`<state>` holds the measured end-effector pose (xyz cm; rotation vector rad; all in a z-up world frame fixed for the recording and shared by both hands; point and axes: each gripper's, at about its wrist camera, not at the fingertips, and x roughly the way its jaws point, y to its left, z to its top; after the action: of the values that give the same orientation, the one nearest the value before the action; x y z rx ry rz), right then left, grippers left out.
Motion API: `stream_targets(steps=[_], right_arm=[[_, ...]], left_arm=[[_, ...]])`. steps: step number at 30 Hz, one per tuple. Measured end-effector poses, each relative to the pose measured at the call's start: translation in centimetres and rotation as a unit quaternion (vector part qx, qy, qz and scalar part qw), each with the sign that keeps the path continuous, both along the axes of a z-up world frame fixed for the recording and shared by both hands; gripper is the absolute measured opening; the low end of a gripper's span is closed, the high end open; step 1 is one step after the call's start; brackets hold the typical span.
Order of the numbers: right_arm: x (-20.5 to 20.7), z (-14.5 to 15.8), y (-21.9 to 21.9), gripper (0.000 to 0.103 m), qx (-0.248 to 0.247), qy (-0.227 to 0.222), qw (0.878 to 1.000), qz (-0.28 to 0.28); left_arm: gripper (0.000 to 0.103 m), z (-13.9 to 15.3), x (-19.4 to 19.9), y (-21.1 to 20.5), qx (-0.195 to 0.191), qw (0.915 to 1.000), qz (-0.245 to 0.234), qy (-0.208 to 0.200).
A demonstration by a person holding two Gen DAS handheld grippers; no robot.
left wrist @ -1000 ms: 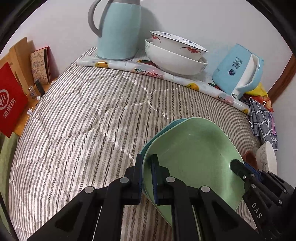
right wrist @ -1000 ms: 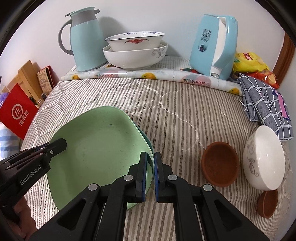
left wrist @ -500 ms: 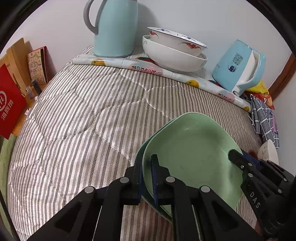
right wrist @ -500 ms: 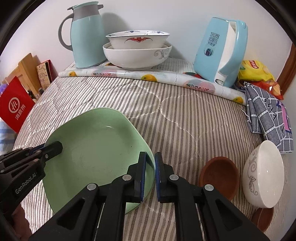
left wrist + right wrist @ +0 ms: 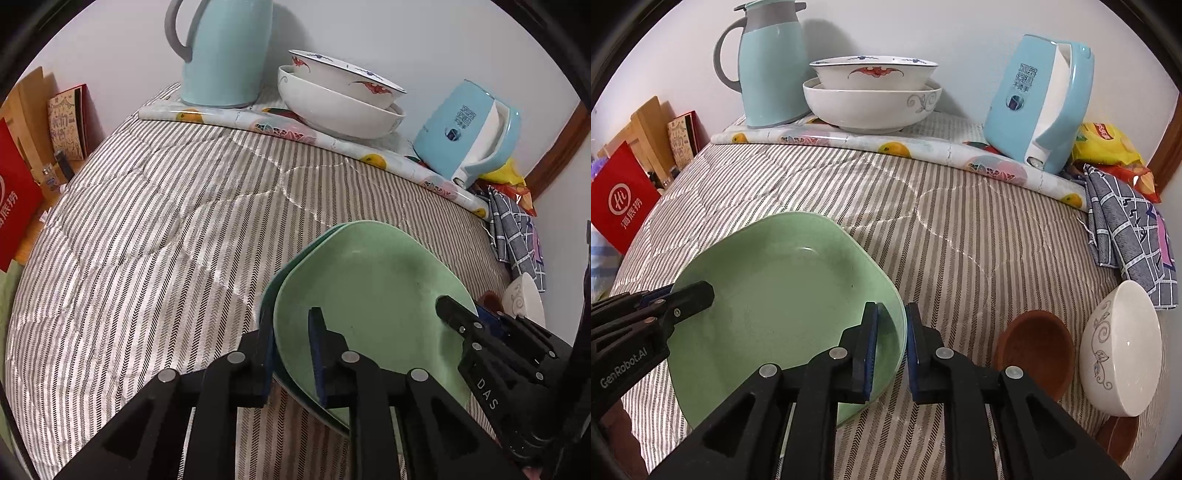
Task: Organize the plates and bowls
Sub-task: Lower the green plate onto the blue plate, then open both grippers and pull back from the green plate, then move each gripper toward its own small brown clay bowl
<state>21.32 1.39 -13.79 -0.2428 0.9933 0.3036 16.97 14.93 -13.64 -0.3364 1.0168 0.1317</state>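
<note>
Green plate [image 5: 373, 291] lies stacked on a teal plate [image 5: 269, 295] on the striped quilt [image 5: 147, 236], its rim running between the fingers of both grippers. The left gripper [image 5: 291, 350] straddles the near-left rim of the stack: one blue pad sits outside against the teal edge, the other stands over the green surface with a gap showing, so the jaws are slightly parted and have just been opening, no longer pinching. The right gripper [image 5: 890, 343] straddles the opposite rim; its jaws too have just been opening, with daylight between the pads and the plate edge, which lies between them unclamped. Both tools point steeply downward and face each other across the plate. In the right wrist view the left tool's body reads "GenRobot.AI"; in the left wrist view the right tool shows "DAS".

Just right of the right gripper sit a brown bowl [image 5: 1034, 350] and a white bowl [image 5: 1123, 350] tipped on its side, with another small brown dish [image 5: 1115, 443] nearer. Farther off, two white bowls [image 5: 871, 96] are nested on a fruit-print mat [image 5: 923, 151], between a pale blue thermos jug [image 5: 772, 70] and a blue electric kettle [image 5: 1041, 103] bearing Chinese characters. A checked cloth [image 5: 1123, 221] lies to the far right; a red bag [image 5: 624, 203] with an "Hi" logo stands far left.
</note>
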Motion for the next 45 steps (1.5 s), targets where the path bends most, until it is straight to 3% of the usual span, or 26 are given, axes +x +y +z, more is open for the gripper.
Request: stream_targets(steps=[5,7,9,10,11,24,33,40,45], right_arm=[[-0.7,0.3,-0.3,0.031,0.002,-0.001,1.0,-0.001],[-1.1,0.5,-0.5,0.032,0.0,-0.005,1.0,-0.002],[-1.4,0.7,-0.8,0.033,0.005,-0.005,1.0,-0.003],[-1.5,0.7,-0.9,0.033,0.007,-0.004,1.0,-0.004],[-1.6,0.7,-1.0,0.033,0.007,-0.002,1.0,-0.003],[-3.9,2.8,-3.8,0.034,0.022,-0.019,0.999,-0.022],[-6.0,5.9,-11.2,0.057,0.056,-0.052,0.993,-0.09],[-7.6,7.2,-16.5,0.064,0.062,-0.08,0.987,-0.126],[-8.1,7.3,-20.2,0.064,0.071,-0.071,0.983,-0.154]], left_arm=[[0.026,0.5,-0.4,-0.5,0.003,1.0,-0.007,-0.002],[0.03,0.8,-0.7,-0.6,0.004,1.0,-0.005,-0.006],[0.041,1.3,-0.9,-0.9,0.008,0.9999,-0.007,-0.011],[0.051,1.5,-1.0,-1.1,0.016,0.9998,-0.005,-0.012],[0.053,1.7,-1.2,-1.2,0.025,0.9996,-0.002,-0.016],[0.053,3.5,-2.5,-3.2,0.038,0.9986,-0.013,-0.034],[0.053,5.2,-2.9,-6.9,0.041,0.9969,-0.037,-0.056],[0.053,6.1,-3.2,-10.5,0.044,0.9949,-0.055,-0.072],[0.053,6.4,-2.9,-12.9,0.054,0.9937,-0.064,-0.075]])
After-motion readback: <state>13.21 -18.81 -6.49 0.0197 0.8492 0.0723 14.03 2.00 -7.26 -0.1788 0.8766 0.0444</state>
